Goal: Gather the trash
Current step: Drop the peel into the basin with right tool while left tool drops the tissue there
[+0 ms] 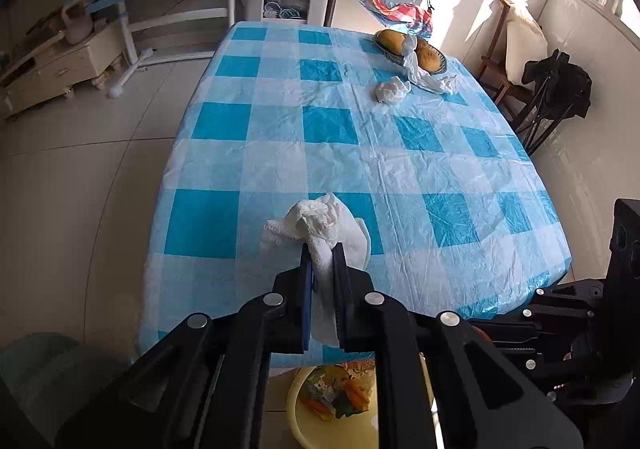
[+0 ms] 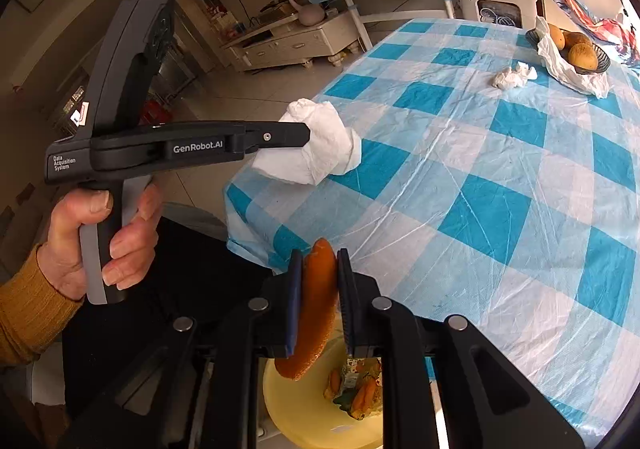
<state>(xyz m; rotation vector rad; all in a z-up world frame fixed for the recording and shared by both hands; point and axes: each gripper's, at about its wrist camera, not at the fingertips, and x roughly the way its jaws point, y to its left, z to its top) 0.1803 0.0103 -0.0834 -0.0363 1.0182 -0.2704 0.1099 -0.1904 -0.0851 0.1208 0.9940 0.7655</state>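
Observation:
My left gripper [image 1: 323, 249] is shut on a crumpled white paper towel [image 1: 320, 227], held above the near edge of the table; the towel also shows in the right wrist view [image 2: 316, 145] in the left gripper [image 2: 306, 137]. My right gripper [image 2: 319, 255] is shut on an orange peel [image 2: 316, 309], held over a yellow bin [image 2: 304, 401] on the floor below the table edge. The bin [image 1: 300, 405] holds peels and wrappers. Another crumpled tissue [image 1: 392, 89] [image 2: 514, 75] lies on the far part of the table.
The table has a blue-and-white checked plastic cloth [image 1: 360, 153] [image 2: 500, 189]. A bowl of oranges [image 1: 412, 47] [image 2: 576, 49] with a white plastic bag [image 1: 424, 75] sits at the far end. A chair [image 1: 516, 49] stands right of the table.

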